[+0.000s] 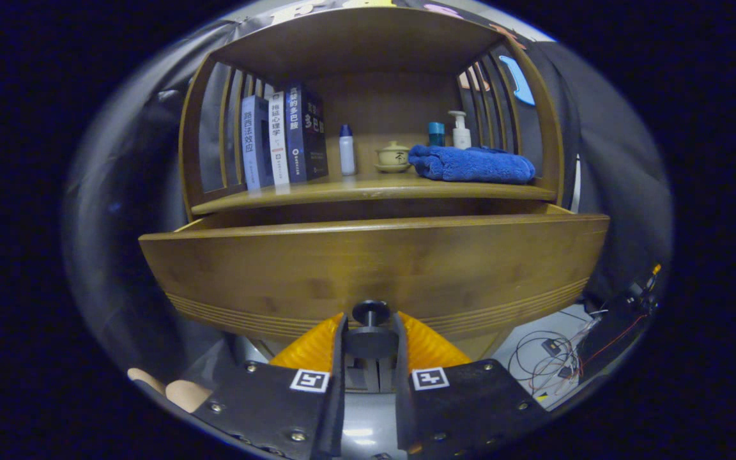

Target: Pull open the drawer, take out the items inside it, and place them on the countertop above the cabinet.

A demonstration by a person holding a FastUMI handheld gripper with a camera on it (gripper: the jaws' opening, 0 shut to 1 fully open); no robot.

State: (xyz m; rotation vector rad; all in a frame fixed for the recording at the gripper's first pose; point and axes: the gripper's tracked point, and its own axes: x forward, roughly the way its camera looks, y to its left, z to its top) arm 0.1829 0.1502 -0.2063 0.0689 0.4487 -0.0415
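A wooden drawer (374, 268) stands pulled partway out of the cabinet, its front panel close ahead of me. Its dark round knob (370, 326) sits between my two fingers, and my gripper (370, 335) is shut on it, both fingers pressing its sides. The drawer's inside is hidden behind the front panel. Above it runs the wooden countertop (368, 191) under a shelf roof.
On the countertop stand three books (282, 137), a small white bottle (347, 150), a lidded ceramic cup (393, 156), a teal jar (436, 134), a pump bottle (460, 130) and a folded blue towel (473, 164). Cables and electronics (572, 358) lie on the floor at right.
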